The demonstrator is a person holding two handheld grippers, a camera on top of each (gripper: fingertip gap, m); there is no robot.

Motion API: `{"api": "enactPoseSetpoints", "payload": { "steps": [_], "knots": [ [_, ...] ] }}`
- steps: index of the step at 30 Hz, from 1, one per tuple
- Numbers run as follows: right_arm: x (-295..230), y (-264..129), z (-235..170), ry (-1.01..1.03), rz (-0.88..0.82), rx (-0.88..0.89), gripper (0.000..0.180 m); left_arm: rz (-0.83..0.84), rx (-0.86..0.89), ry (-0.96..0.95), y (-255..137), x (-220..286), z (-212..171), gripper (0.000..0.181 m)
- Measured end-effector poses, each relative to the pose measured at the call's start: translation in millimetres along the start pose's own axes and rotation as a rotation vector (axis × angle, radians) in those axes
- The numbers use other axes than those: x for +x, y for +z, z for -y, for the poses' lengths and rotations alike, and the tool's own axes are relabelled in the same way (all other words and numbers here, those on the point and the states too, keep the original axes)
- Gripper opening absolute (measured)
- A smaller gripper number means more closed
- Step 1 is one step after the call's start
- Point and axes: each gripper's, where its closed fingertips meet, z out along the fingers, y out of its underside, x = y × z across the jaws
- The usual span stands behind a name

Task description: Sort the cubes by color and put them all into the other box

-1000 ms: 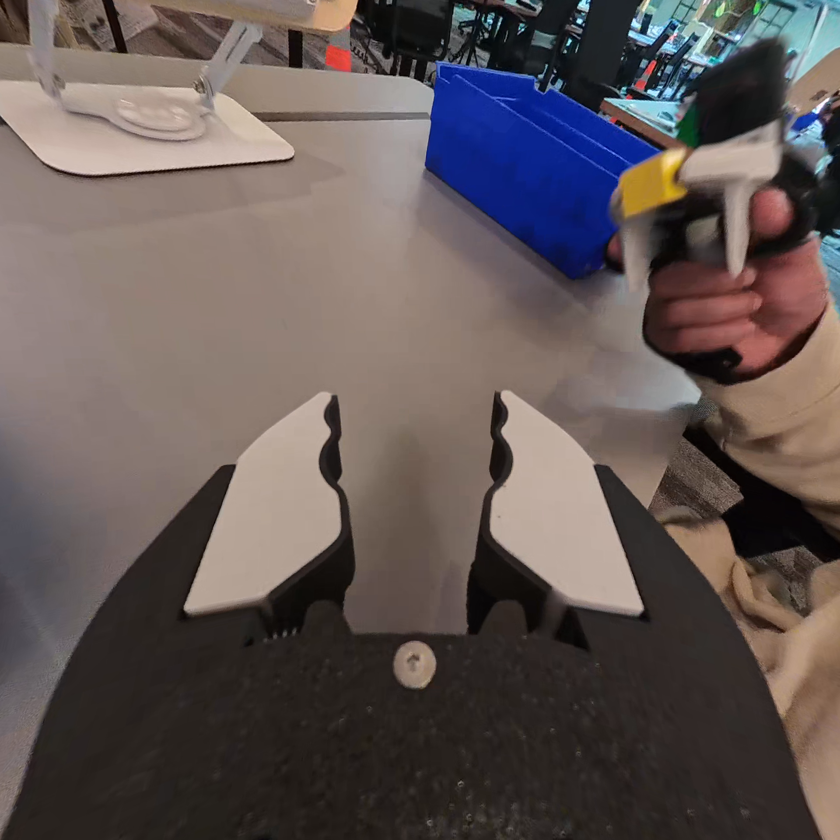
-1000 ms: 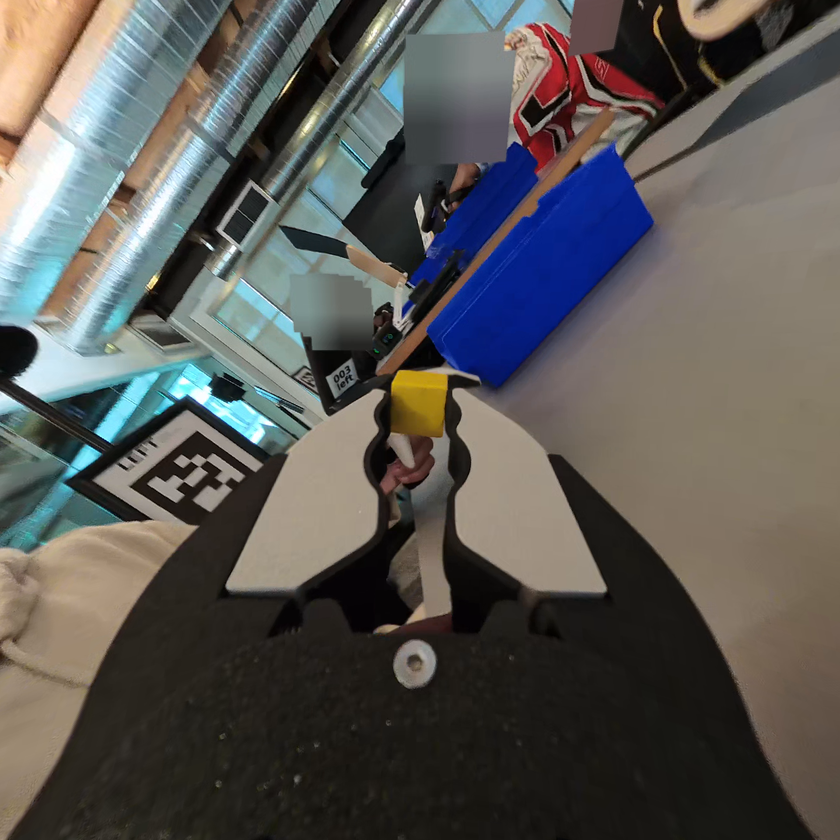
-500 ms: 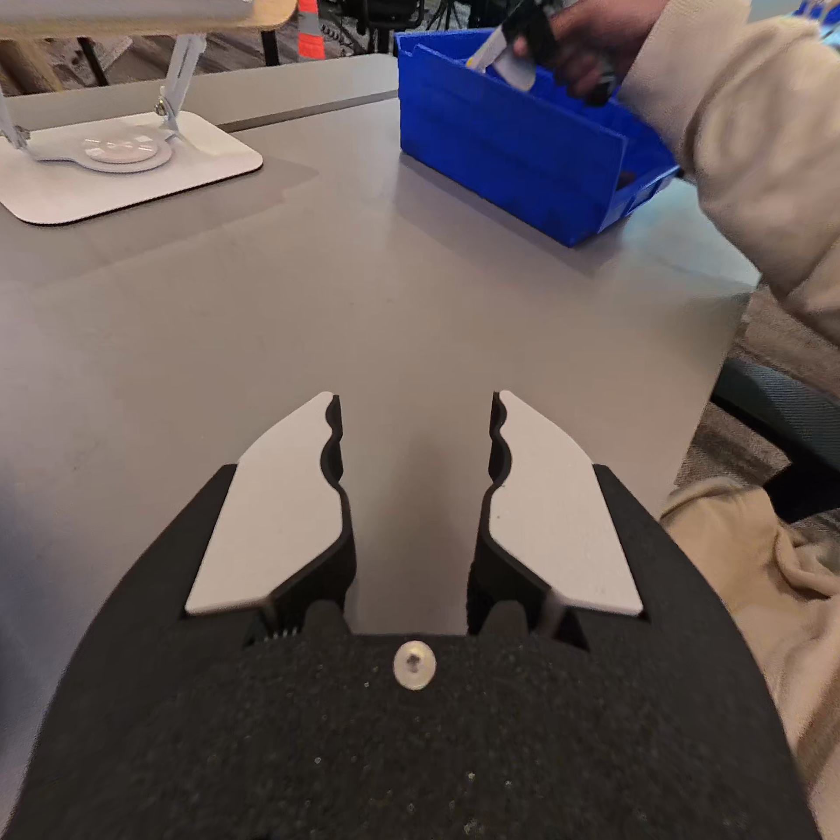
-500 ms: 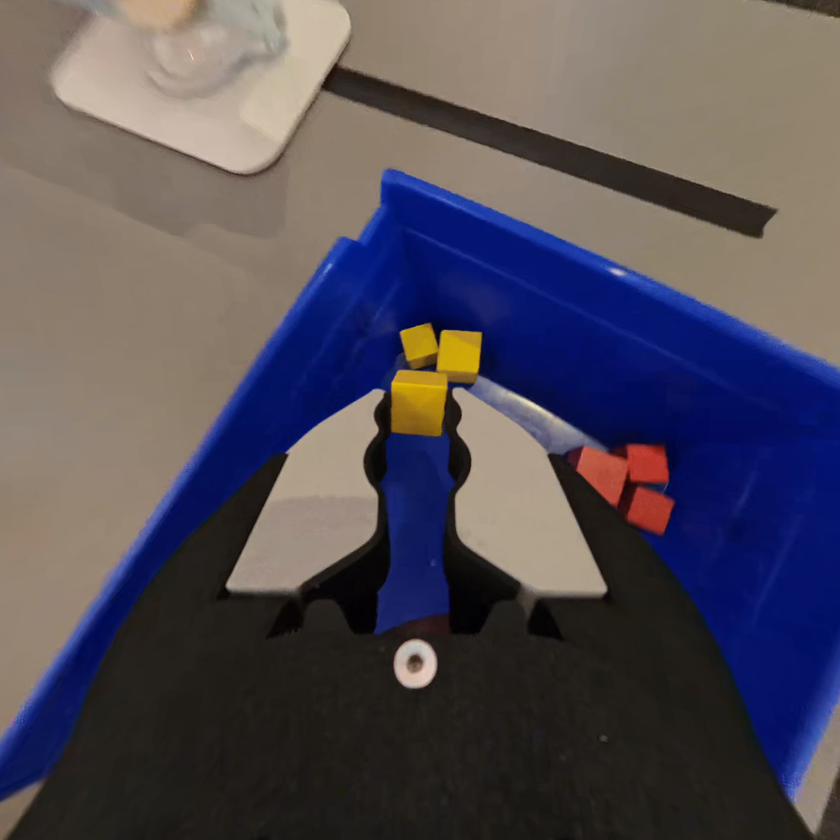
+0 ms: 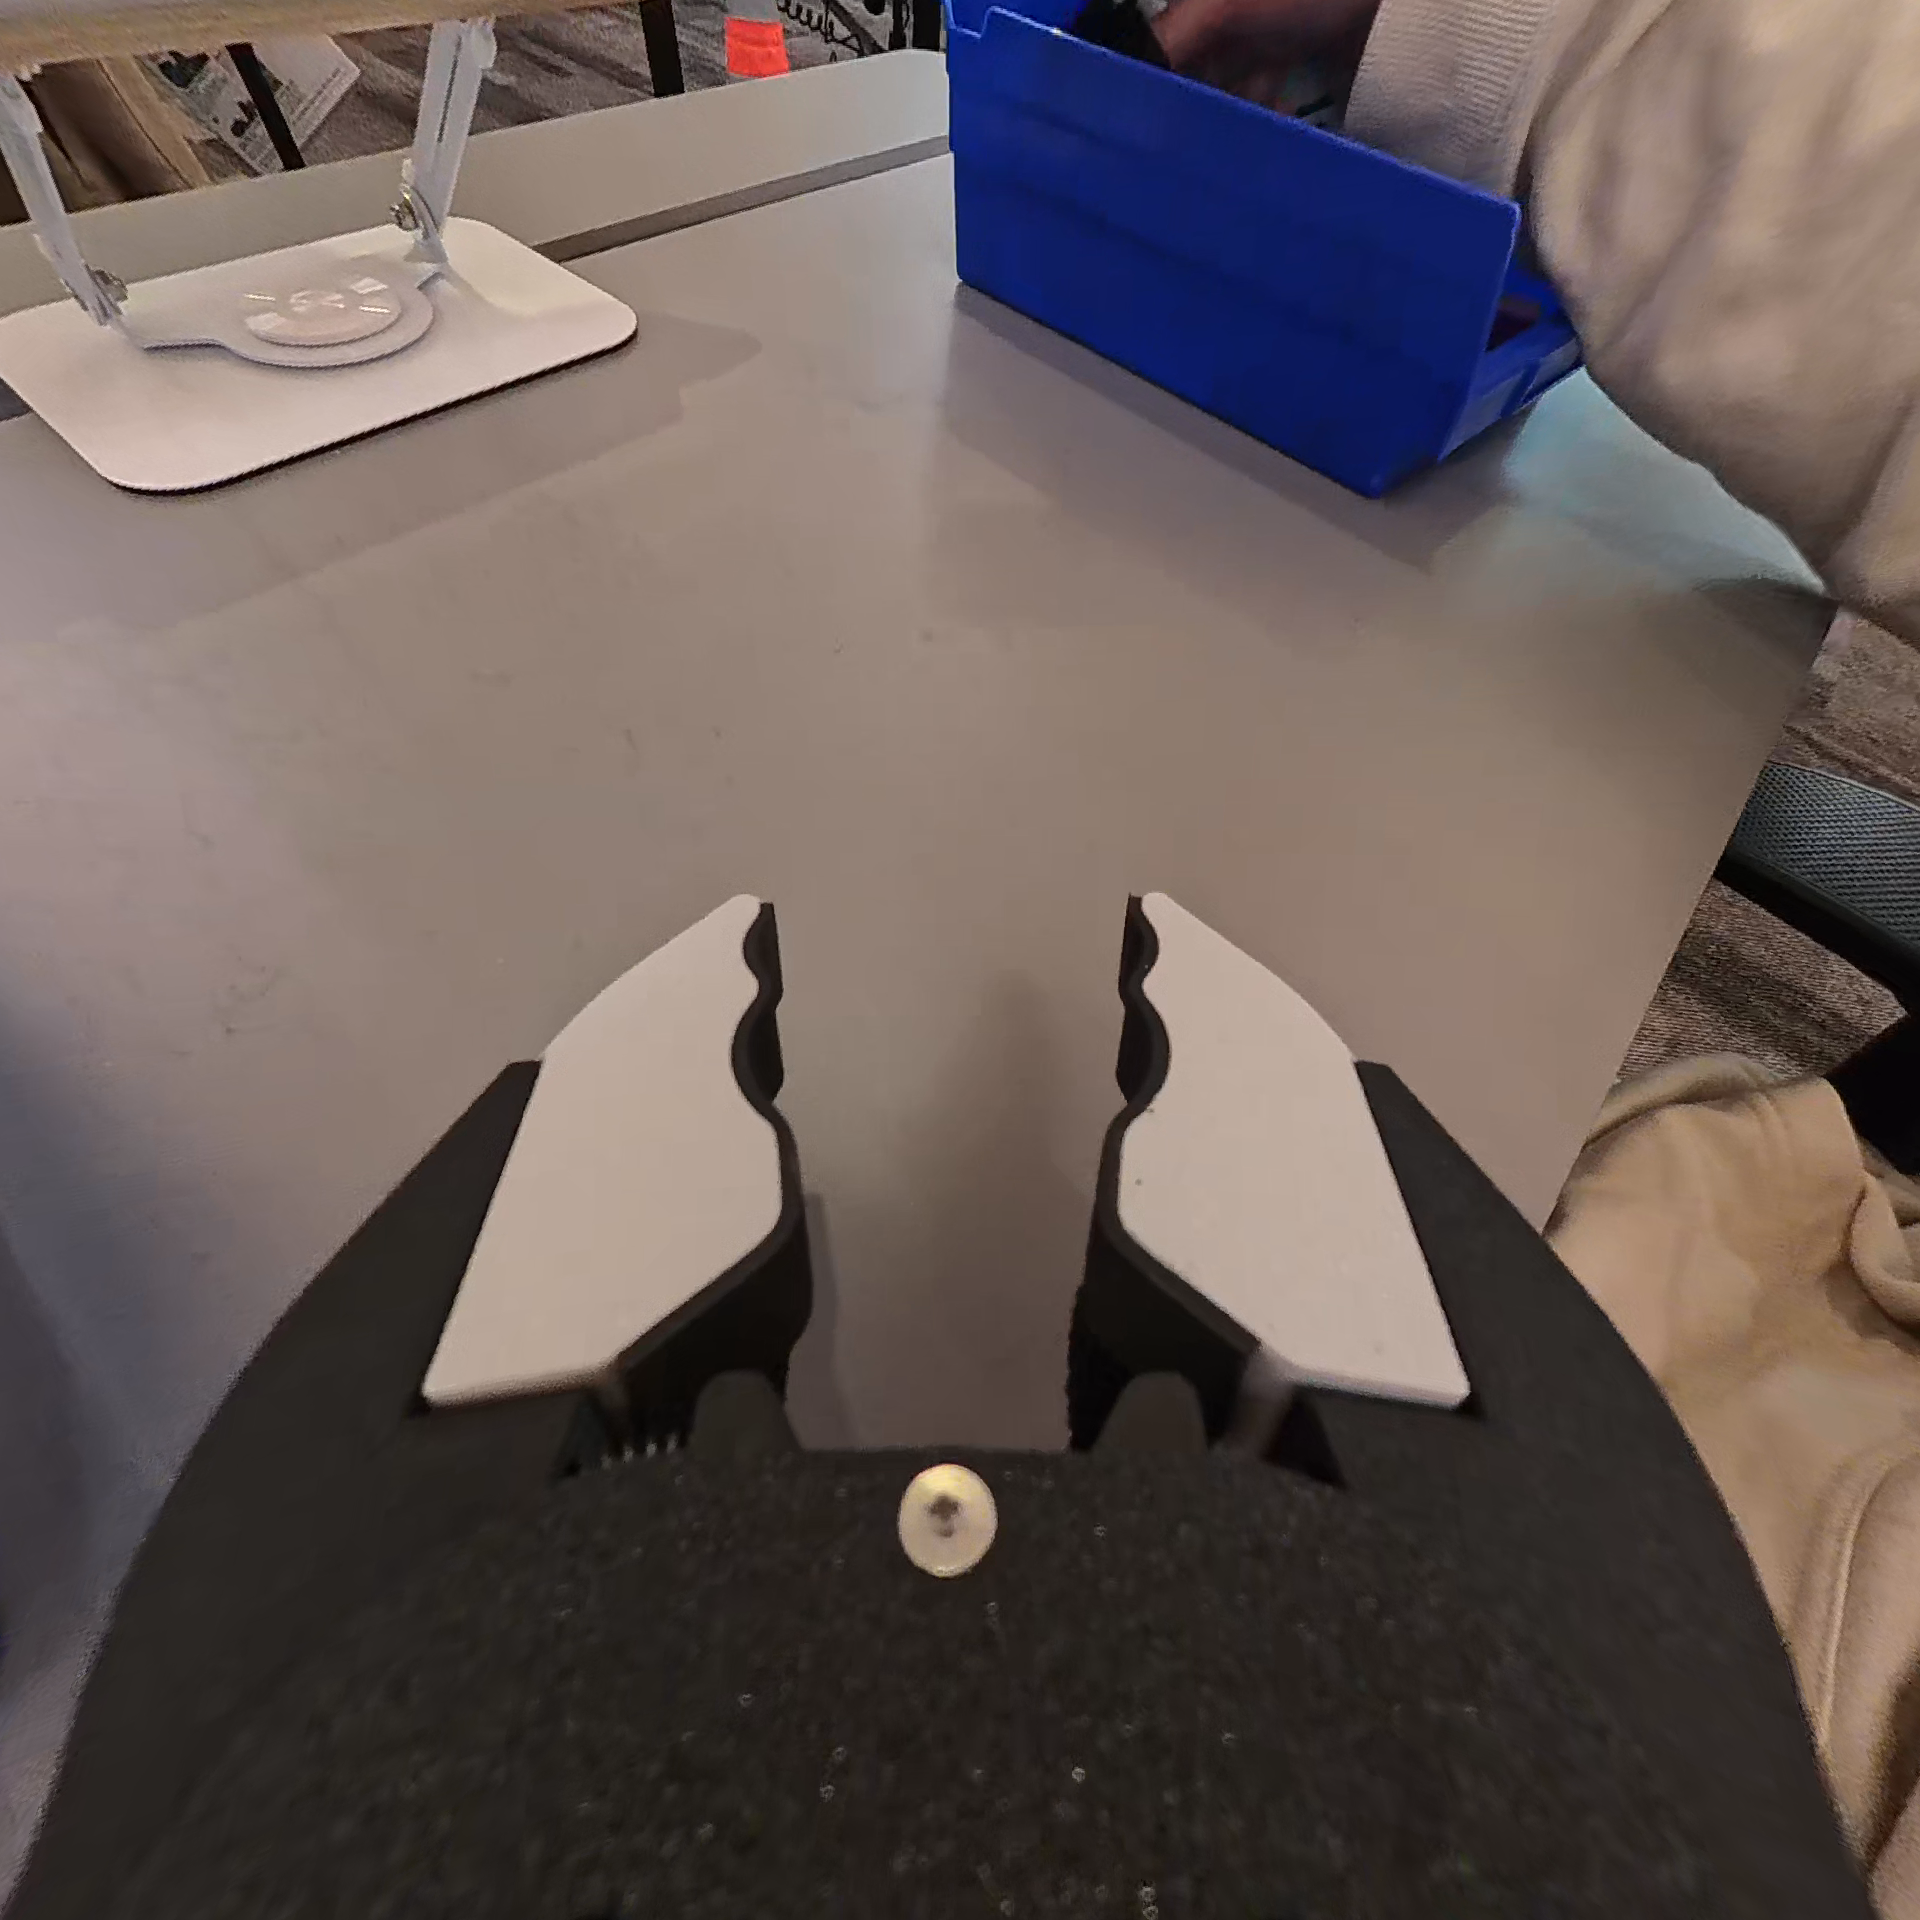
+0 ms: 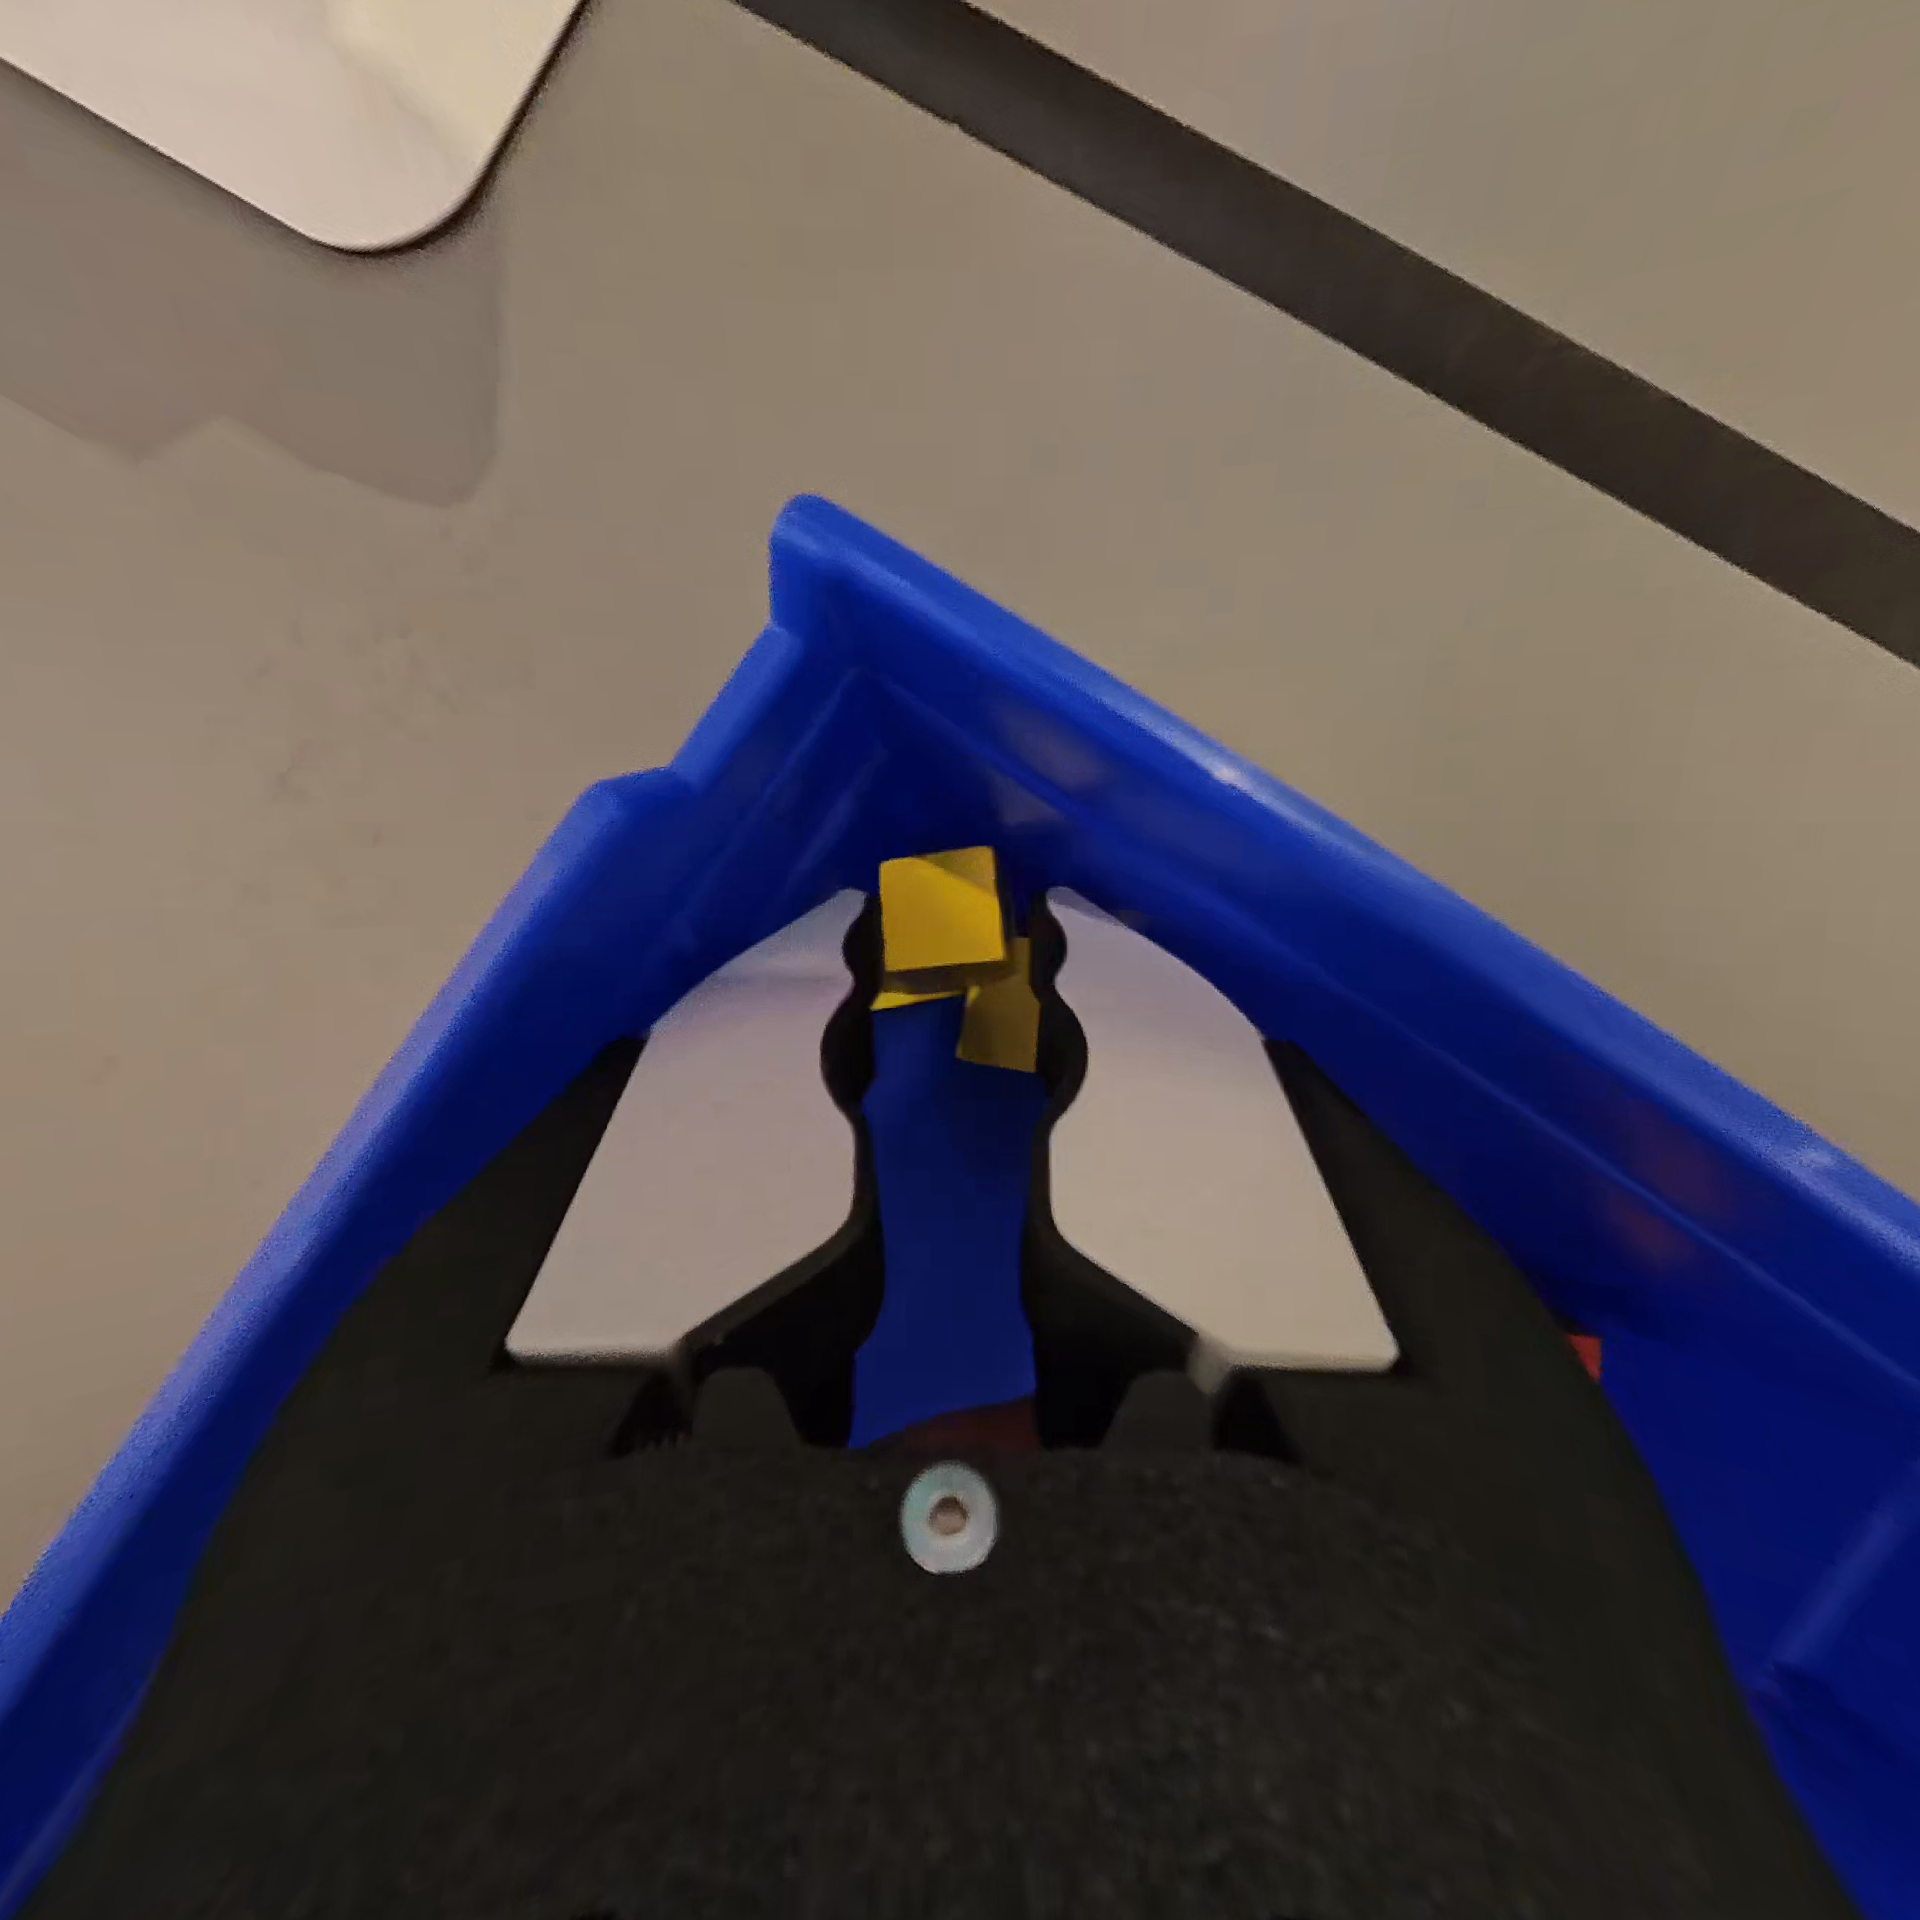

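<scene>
My right gripper is tipped down inside the blue box, close to its far corner. A yellow cube sits between its fingertips, against the left one, with a thin gap to the right one. The jaws stand slightly wider than the cube. A second yellow cube lies just below it on the box floor. A sliver of a red cube shows at the right. My left gripper is open and empty, low over the grey table. The box stands far right of it.
A white stand base sits at the far left of the table and also shows in the right wrist view. A person's cream sleeve reaches over the box. The table's right edge is close, with a chair beyond it. Left tips to right tips: about 45 cm.
My right gripper swung from the air over the table down into the box and on to its corner beside the yellow cubes. Its jaws parted slightly. The left gripper stayed open and nearly still.
</scene>
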Motion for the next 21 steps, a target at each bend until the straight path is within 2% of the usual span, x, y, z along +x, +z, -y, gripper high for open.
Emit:
{"api": "enactPoseSetpoints", "payload": {
  "steps": [3, 6, 8, 10, 13, 15, 17, 21],
  "knots": [
    [-1.9, -31.0, 6.0, 0.016, 0.005, 0.113, 0.030, -0.009, 0.008, -0.006, -1.4, 1.6, 2.2, 0.062],
    [-26.5, -105.4, 18.9, 0.061, 0.014, 0.415, 0.030, 0.002, 0.027, 0.006, -4.7, 1.0, 5.9, 0.062],
    [-68.6, -159.9, 14.7, 0.105, 0.081, 0.668, 0.030, 0.013, 0.037, 0.007, -5.9, 0.1, 7.9, 0.062],
    [-133.8, -188.5, -7.7, 0.104, 0.208, 0.822, 0.028, 0.022, 0.041, -0.003, -5.8, -0.6, 8.6, 0.062],
    [-228.0, -183.0, -51.1, 0.086, 0.330, 0.868, 0.028, 0.051, 0.040, -0.029, -4.8, -3.4, 7.1, 0.062],
    [-271.1, -172.6, -70.1, 0.108, 0.385, 0.888, 0.027, 0.079, 0.041, -0.041, -5.5, -5.9, 5.7, 0.062],
    [-291.8, -157.0, -80.1, 0.106, 0.364, 0.853, 0.031, 0.110, 0.055, -0.046, -8.5, -8.6, 5.4, 0.062],
    [-298.9, -135.5, -88.0, 0.148, 0.280, 0.883, 0.033, 0.138, 0.106, -0.007, -15.5, -11.6, 8.2, 0.054]
  ]
}}
